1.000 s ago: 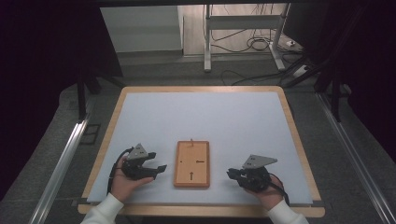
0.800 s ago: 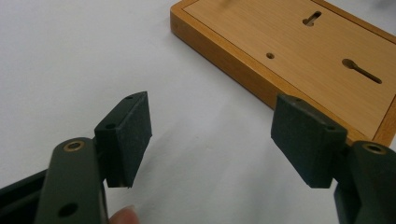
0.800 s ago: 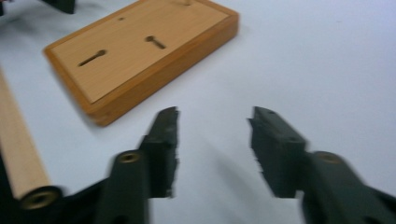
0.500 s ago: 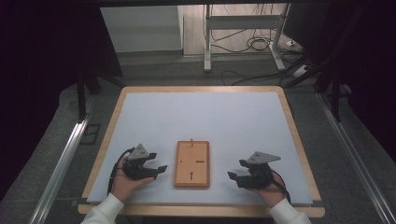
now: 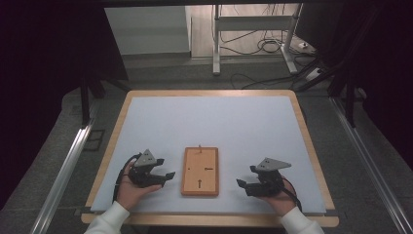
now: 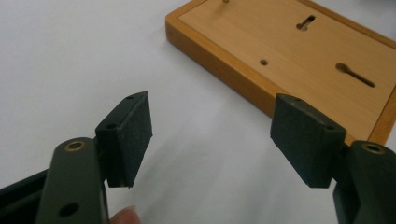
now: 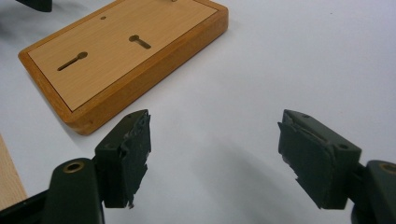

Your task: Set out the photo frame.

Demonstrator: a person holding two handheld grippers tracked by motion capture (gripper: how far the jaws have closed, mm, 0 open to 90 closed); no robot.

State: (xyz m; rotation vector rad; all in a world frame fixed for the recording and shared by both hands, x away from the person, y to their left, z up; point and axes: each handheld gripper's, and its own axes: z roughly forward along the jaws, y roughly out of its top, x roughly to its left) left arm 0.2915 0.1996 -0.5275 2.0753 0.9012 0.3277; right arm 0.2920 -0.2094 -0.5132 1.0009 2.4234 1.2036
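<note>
Left hand-held gripper [image 5: 163,176]: cradled in an upturned palm at the bench's [image 5: 146,126] near edge, pointing right toward the board; jaws spread, nothing between them. Wooden board [image 5: 200,171]: flat on the bench between both tools, apart from each, two keyhole slots showing. Right hand-held gripper [image 5: 245,184]: held low in the right hand, pointing left; jaws have just been opening, now spread and empty.

Wooden board [image 6: 299,60] runs off the left gripper view's top and right edges; its small peg [image 5: 199,146] at the far end is too tiny to identify.
</note>
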